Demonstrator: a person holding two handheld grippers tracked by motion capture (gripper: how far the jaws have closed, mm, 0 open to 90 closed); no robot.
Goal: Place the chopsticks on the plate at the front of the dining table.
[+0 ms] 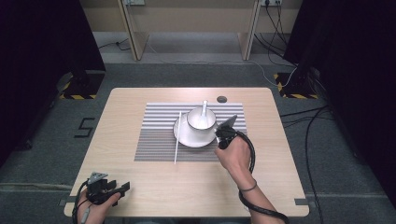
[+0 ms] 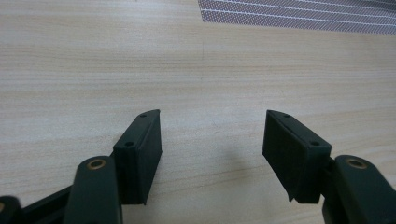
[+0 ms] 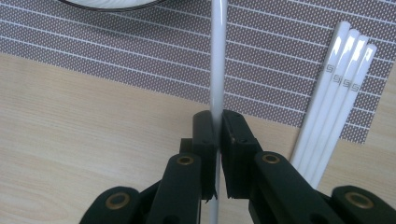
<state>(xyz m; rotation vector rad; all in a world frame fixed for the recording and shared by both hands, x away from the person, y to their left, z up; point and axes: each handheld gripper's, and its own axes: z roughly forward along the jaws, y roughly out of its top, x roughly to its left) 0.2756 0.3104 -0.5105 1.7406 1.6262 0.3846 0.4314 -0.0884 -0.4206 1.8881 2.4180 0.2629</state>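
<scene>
My right gripper (image 3: 218,116) is shut on a thin white stick (image 3: 218,56), much like a chopstick, that runs straight out between its jaws above the striped placemat (image 3: 116,51). In the high view this gripper (image 1: 219,135) sits at the right rim of a white saucer (image 1: 184,135), which carries a white cup (image 1: 201,119) with a spoon (image 1: 204,108) in it. More white chopsticks (image 3: 336,88) lie on the mat just right of the jaws. My left gripper (image 2: 212,135) is open over bare wood, at the table's front left (image 1: 122,189).
Another thin white stick (image 1: 177,135) lies on the placemat (image 1: 154,149) left of the saucer. A small dark round disc (image 1: 222,99) sits near the table's far edge. Cables run across the floor to the right.
</scene>
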